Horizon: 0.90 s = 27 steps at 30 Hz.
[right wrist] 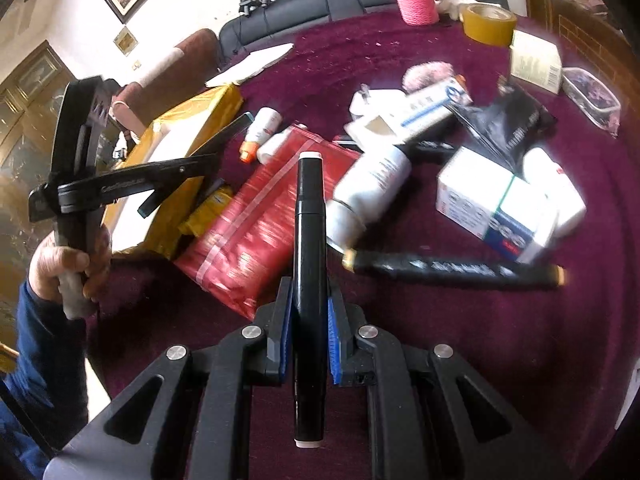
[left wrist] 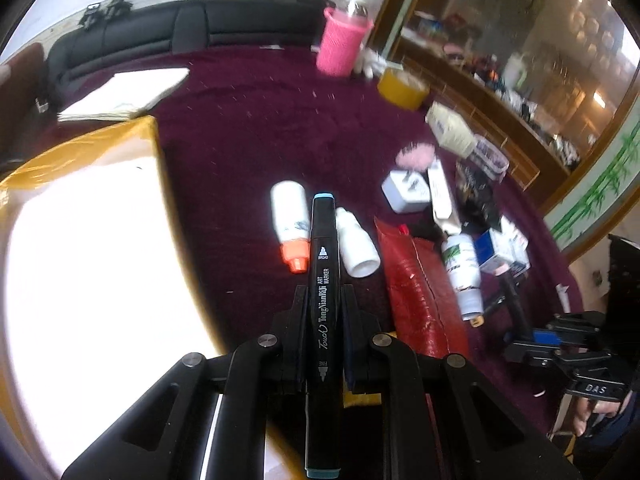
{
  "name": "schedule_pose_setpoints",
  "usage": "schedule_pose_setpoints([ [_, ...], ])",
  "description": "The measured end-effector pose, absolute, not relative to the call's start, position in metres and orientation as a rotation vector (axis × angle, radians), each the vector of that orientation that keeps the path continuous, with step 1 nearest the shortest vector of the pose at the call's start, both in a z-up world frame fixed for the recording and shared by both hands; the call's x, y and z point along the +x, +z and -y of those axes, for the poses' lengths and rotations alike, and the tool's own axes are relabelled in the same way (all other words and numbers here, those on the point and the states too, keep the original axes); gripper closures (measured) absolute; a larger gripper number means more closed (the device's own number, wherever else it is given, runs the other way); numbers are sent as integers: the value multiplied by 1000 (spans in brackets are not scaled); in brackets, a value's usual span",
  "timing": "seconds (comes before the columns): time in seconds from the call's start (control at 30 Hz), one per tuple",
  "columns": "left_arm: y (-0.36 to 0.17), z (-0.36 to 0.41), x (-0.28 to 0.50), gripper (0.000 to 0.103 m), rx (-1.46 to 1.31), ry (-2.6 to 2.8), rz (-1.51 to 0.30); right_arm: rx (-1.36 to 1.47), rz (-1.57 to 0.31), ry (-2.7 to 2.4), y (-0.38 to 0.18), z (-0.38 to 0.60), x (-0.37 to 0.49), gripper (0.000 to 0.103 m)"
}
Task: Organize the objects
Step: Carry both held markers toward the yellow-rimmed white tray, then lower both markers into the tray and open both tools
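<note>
My left gripper [left wrist: 324, 294] is shut on a black art marker with blue caps [left wrist: 323, 264], held above the maroon table; it also shows in the right wrist view [right wrist: 236, 126]. My right gripper [right wrist: 310, 288] is shut on a black marker with white caps [right wrist: 309, 216], held over a red packet [right wrist: 260, 216]. A third black marker with yellow ends [right wrist: 452, 270] lies on the table to the right. Two small white bottles [left wrist: 290, 220] lie beyond the left marker.
A yellow-taped box [left wrist: 80, 208] stands at the left. A pink knitted holder [left wrist: 342, 42], a tape roll [left wrist: 402, 88], white boxes [right wrist: 496, 208], a white bottle [right wrist: 372, 184] and a black pouch [right wrist: 508, 128] crowd the right side of the maroon table [left wrist: 248, 132].
</note>
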<state>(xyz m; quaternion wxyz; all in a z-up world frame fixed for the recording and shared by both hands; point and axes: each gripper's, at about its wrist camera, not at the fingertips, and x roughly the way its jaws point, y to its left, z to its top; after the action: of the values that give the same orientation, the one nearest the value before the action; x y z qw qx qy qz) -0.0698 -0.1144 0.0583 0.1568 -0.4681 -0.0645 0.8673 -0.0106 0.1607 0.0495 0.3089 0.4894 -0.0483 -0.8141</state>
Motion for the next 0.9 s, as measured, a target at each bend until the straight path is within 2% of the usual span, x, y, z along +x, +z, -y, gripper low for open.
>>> schedule_pose_setpoints([
  [0.2, 78, 173, -53, 91, -1276, 2559, 334, 1240, 72, -2114, 73, -123, -12, 91],
  [0.43, 75, 244, -45, 91, -1308, 2656, 456, 1195, -8, -2030, 95, -44, -22, 91],
  [0.9, 57, 338, -74, 91, -1467, 2747, 583, 1350, -57, -1878, 65, 113, -95, 91],
])
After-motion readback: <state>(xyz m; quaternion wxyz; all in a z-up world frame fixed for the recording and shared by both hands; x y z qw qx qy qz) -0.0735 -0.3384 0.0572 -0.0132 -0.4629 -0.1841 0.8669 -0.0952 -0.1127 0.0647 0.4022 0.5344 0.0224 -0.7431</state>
